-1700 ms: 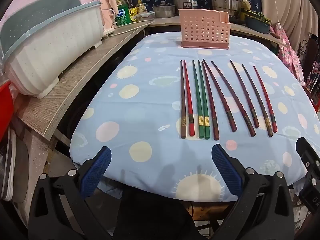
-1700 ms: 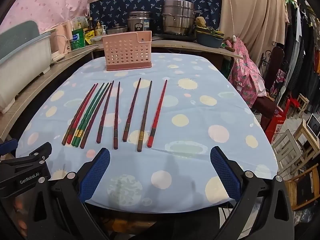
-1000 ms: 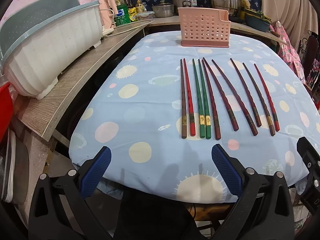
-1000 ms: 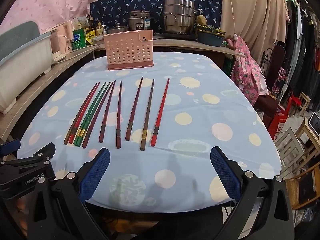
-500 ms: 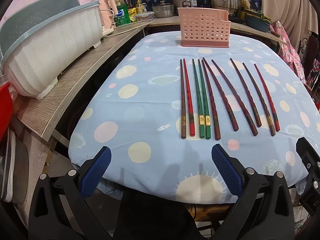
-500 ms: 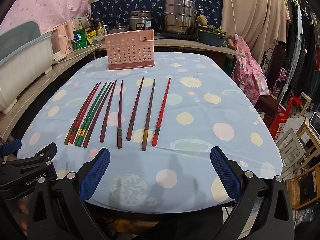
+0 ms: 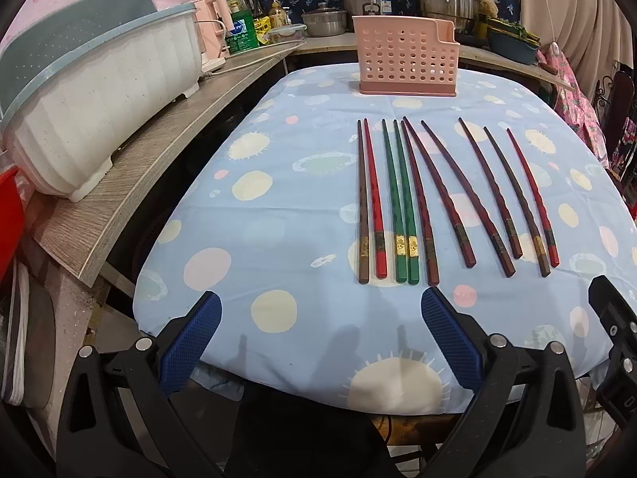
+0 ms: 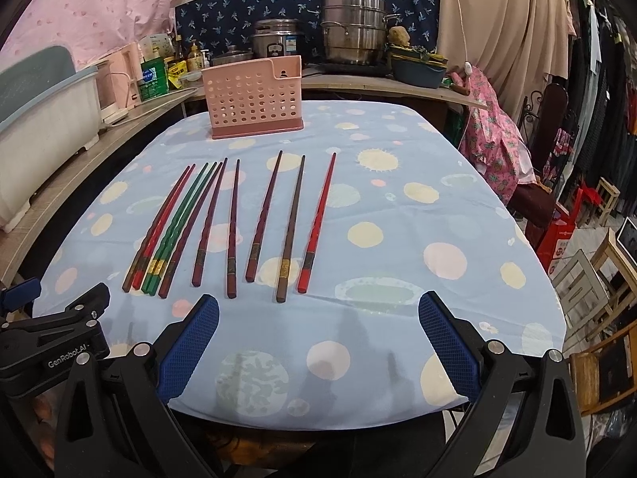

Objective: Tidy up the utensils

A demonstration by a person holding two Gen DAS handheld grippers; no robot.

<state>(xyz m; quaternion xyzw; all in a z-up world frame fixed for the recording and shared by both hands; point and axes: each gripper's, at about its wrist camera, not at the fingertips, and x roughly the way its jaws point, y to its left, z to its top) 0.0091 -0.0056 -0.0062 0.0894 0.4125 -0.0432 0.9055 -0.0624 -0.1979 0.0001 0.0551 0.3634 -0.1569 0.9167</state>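
Several chopsticks lie side by side on a blue dotted tablecloth, tips pointing away: a brown one, a red one, two green ones, and dark red, brown and red ones further right. The same row of chopsticks shows in the right wrist view. A pink perforated holder stands upright at the table's far side. My left gripper is open at the near table edge, short of the chopsticks. My right gripper is open too, with nothing in it.
A wooden shelf runs along the left with a white and blue dish rack, bottles and a pink kettle. Steel pots stand on the back counter. Chairs and clothes crowd the right side.
Both grippers have crept slightly forward toward the table, so the chopsticks sit a little nearer in view. Nothing on the table has moved.
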